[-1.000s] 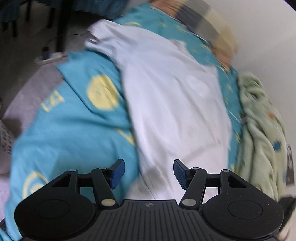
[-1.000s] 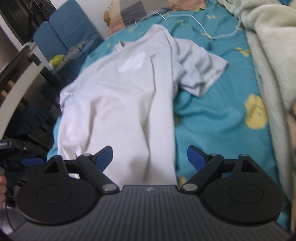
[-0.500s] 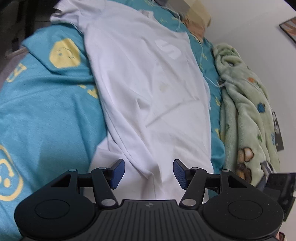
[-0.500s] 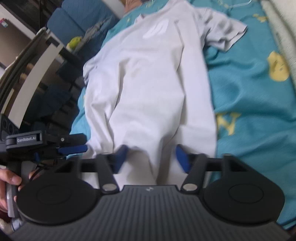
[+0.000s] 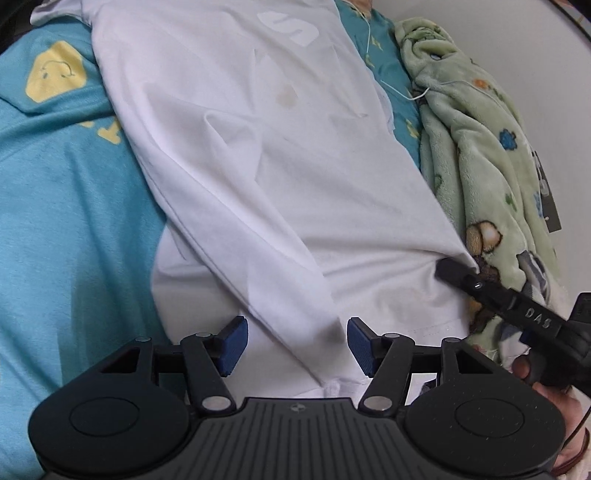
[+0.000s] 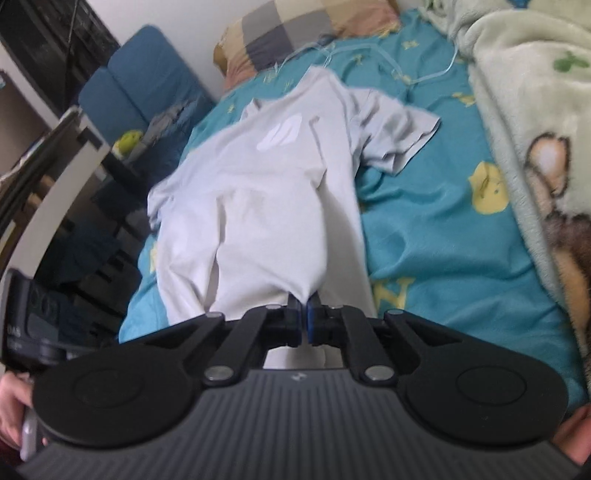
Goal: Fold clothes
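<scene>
Folding barely begun: white t-shirt (image 6: 266, 206) lies unfolded on teal bed sheet (image 6: 443, 236). R gripper (image 6: 305, 322) pinches its hem corner; L gripper (image 5: 297, 347) jaws open w/ hem between, ungripped.

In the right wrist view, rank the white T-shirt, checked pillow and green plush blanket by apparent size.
1. white T-shirt
2. green plush blanket, cut off by the frame edge, so possibly larger
3. checked pillow, also farthest away

T-shirt (image 6: 266, 192) on bedsheet (image 6: 436, 236); blanket (image 6: 535, 122) right, pillow (image 6: 295, 33) behind.
</scene>
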Demonstrator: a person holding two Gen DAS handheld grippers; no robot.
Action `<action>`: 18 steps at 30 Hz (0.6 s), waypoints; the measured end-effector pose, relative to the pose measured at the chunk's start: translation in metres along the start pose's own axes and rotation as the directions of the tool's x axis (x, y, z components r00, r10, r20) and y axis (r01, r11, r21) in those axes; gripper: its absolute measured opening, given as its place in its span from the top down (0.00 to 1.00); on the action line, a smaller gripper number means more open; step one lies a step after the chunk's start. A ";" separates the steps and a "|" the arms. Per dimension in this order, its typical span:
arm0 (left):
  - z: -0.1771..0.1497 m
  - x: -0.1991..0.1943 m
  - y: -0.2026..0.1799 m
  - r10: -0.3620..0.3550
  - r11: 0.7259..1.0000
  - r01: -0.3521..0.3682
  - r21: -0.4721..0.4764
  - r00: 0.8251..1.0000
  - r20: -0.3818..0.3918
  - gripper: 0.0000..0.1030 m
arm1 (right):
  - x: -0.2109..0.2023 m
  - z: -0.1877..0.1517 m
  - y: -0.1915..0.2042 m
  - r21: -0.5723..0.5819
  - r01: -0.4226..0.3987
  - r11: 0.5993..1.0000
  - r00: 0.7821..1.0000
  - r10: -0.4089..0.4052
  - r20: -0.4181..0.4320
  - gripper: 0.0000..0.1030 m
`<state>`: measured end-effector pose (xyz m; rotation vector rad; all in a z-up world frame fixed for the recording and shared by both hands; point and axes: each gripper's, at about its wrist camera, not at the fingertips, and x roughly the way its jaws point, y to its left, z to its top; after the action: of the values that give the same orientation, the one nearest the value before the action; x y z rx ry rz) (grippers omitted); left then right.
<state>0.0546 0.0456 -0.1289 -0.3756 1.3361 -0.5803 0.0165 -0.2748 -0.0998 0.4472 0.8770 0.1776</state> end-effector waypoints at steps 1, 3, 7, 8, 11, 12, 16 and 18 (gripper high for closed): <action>0.000 0.003 0.001 -0.002 1.000 0.002 -0.005 1.000 -0.009 0.39 | 0.005 -0.003 0.002 -0.010 0.003 1.000 1.000 -0.003 -0.014 0.94; 0.001 0.007 0.002 -0.002 1.000 0.002 -0.018 1.000 -0.015 0.42 | 0.014 -0.007 0.006 -0.026 0.005 1.000 0.999 -0.006 -0.036 0.94; 0.000 0.003 0.005 -0.002 0.999 0.002 -0.034 1.000 -0.002 0.96 | 0.020 -0.009 0.005 -0.014 -0.005 1.000 0.999 0.004 -0.053 0.94; 0.001 -0.001 0.005 -0.004 0.999 0.004 -0.043 1.000 0.014 0.95 | 0.020 -0.008 0.002 -0.001 -0.008 1.000 0.998 0.008 -0.056 0.94; 0.003 -0.026 0.005 0.003 0.999 0.000 -0.043 0.998 0.069 0.98 | 0.020 -0.008 -0.003 0.031 -0.018 0.999 0.998 0.019 -0.059 0.94; 0.004 -0.037 0.005 0.009 0.999 -0.006 -0.043 0.996 0.084 0.98 | 0.020 -0.009 -0.004 0.036 -0.023 0.999 0.998 0.025 -0.060 0.94; 0.010 -0.081 0.010 0.118 0.992 -0.115 -0.046 0.990 0.078 0.98 | 0.020 -0.009 -0.001 0.030 -0.036 0.999 0.997 0.038 -0.063 0.94; 0.009 -0.101 0.022 0.215 0.976 -0.213 -0.046 0.975 0.047 0.98 | 0.020 -0.009 0.002 0.023 -0.046 0.999 0.997 0.048 -0.067 0.94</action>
<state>0.0549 0.1227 -0.0594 -0.2730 1.3202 -0.3618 0.0222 -0.2634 -0.1179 0.4840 0.9354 0.2277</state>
